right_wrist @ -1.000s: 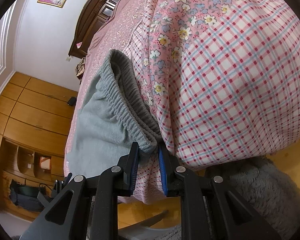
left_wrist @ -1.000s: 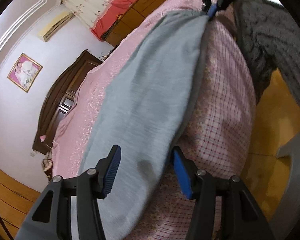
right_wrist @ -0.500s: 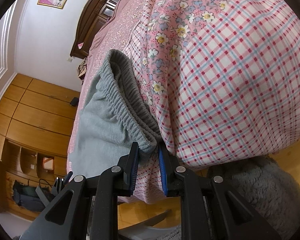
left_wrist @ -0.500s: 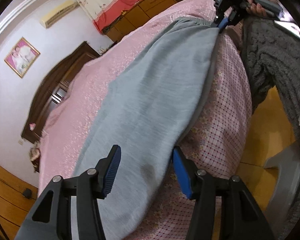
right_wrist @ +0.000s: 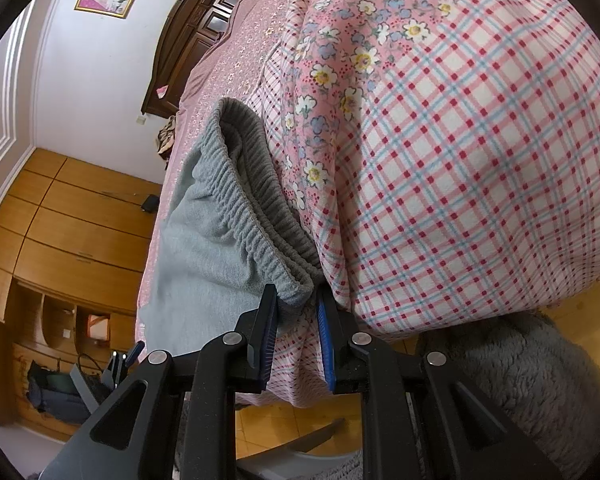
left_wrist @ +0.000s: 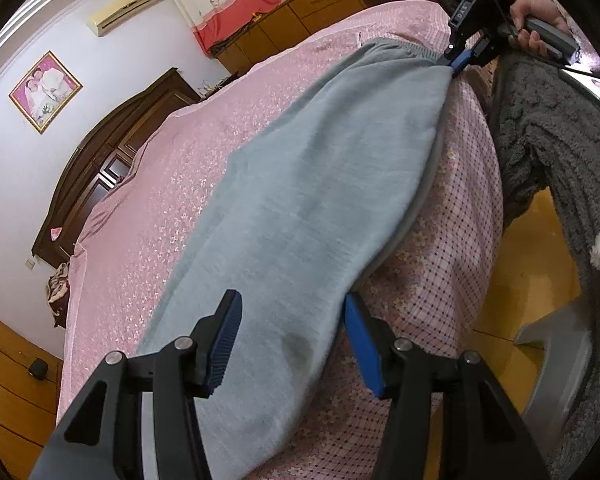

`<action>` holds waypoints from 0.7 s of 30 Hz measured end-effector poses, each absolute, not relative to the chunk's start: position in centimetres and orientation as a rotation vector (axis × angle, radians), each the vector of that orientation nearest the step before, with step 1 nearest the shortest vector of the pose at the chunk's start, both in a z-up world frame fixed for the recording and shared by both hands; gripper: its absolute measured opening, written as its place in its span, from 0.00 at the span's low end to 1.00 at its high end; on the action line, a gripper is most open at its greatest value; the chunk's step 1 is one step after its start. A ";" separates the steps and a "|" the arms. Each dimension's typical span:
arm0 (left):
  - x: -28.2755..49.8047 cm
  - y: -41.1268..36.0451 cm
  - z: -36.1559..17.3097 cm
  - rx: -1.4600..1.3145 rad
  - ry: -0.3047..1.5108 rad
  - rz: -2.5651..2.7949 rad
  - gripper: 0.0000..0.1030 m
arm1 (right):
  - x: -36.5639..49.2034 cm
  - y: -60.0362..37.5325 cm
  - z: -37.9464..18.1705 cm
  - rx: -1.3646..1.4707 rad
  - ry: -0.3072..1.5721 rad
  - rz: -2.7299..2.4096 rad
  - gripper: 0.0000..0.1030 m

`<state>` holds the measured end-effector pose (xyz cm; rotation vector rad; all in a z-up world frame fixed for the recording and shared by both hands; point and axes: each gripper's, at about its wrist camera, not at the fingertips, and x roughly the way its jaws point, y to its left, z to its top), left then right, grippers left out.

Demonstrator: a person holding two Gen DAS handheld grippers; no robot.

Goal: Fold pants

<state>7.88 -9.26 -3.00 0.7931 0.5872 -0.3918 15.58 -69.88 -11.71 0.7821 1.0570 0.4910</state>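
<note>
Grey sweatpants (left_wrist: 300,208) lie stretched along the near edge of a pink bed (left_wrist: 172,184). In the left wrist view my left gripper (left_wrist: 288,336) is open, its blue pads on either side of the leg end, with cloth between them. My right gripper (right_wrist: 296,320) is shut on the corner of the elastic waistband (right_wrist: 256,216). It also shows in the left wrist view (left_wrist: 460,58), pinching the far waistband corner.
A pink checked and flowered sheet (right_wrist: 460,160) hangs over the bed side. A dark wooden headboard (left_wrist: 112,152) stands at the far end. A grey fleece sleeve (left_wrist: 548,136) and a grey plastic stool (left_wrist: 556,344) are on the right over the yellow floor.
The left wrist view has swung and drawn back, showing more of the bed and the right gripper. The right gripper keeps its hold on the waistband and has barely moved.
</note>
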 end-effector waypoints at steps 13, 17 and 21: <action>8.6 -7.2 -2.3 0.720 0.634 -0.396 0.59 | 15.6 -69.6 -11.8 0.785 1.057 0.492 0.18; 8.9 -6.5 -2.1 0.688 0.656 -0.398 0.59 | 15.6 -69.6 -11.8 0.786 1.057 0.493 0.18; 8.9 -6.4 -2.5 0.702 0.662 -0.388 0.59 | 15.6 -69.6 -11.9 0.787 1.056 0.494 0.18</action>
